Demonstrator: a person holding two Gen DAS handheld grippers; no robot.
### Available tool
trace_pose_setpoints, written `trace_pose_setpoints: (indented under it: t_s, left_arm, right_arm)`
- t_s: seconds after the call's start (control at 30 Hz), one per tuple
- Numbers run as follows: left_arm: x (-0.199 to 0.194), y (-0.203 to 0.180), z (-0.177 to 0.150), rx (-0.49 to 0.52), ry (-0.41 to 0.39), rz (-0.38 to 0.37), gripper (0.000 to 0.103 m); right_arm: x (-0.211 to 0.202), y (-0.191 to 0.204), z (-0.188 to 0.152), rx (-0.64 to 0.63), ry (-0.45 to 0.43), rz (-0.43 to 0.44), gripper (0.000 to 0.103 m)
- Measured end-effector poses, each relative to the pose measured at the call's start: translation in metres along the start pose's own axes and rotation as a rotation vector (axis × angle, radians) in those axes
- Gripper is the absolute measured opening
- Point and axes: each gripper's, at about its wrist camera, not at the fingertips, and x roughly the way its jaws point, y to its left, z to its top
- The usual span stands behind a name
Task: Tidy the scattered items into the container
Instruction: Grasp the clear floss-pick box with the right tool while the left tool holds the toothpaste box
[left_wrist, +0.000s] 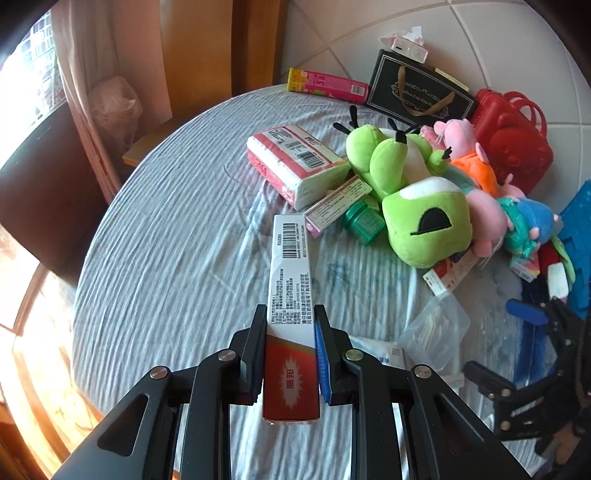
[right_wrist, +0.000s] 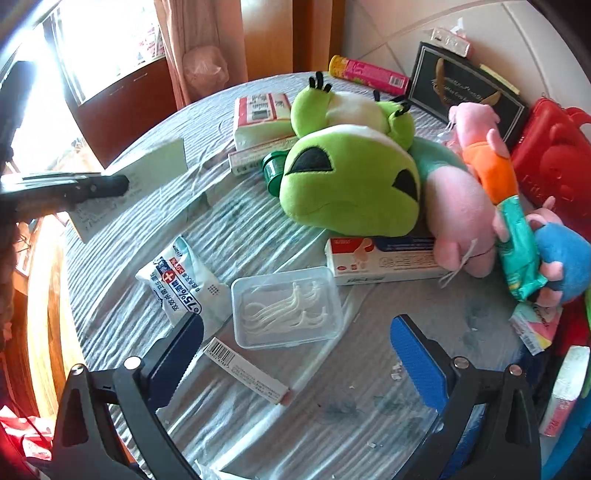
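A: Left wrist view. The left gripper (left_wrist: 290, 325) has its jaws pinching a long white-and-red box (left_wrist: 290, 295) near one end, so most of its length sticks out ahead, above the striped cloth of the desk (left_wrist: 166, 258). What is the hazard?

B: The grip sits far from the box's middle. A quick swing could let the long end droop or twist out of the pads. The free end also points toward a pink-edged carton (left_wrist: 338, 203) and a green jar (left_wrist: 364, 219) near the desk's middle, and could knock them.

A: Where does the box go?

B: A blue crate (left_wrist: 580, 251) shows at the right edge of the desk, probably the container, though only a corner is visible. The right gripper (left_wrist: 532, 354) lies along that path, so the two tools could collide.

A: Right wrist view. The right gripper (right_wrist: 295, 343) has its jaws spread wide, holding nothing, above a clear floss-pick case (right_wrist: 286, 306) near the desk's near edge.

B: A wipes packet (right_wrist: 184, 284) touches the case on one side and a thin barcoded box (right_wrist: 245, 371) lies just beside it. The jaws might trap a neighbour, or the smooth case could skid on the wrinkled cloth. The green plush frog (right_wrist: 351, 184) is well apart.
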Motion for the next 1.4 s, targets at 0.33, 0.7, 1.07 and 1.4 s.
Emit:
trace_pose_setpoints:
  t_s: [0.33,0.7,1.07,1.4]
  left_arm:
    - [-0.021,0.008,-0.010,-0.014,-0.020,0.003,0.022]
    - [-0.026,0.009,-0.012,-0.022,-0.030,0.010,0.022]
    - [-0.045,-0.007,0.003,-0.013,-0.073,-0.002,0.022]
    - [-0.076,-0.041,0.016,0.029,-0.129,-0.016,0.022]
  right_arm:
    - [0.055,0.012,0.003,-0.083,0.062,-0.038,0.103]
    - [0.073,0.006,0.003,-0.095,0.099,-0.003,0.088]
    - [0.020,-0.003,0.011,-0.048,0.015,-0.005,0.088]
    - [-0.056,-0.027,0.009,0.007,-0.080,-0.042,0.088]
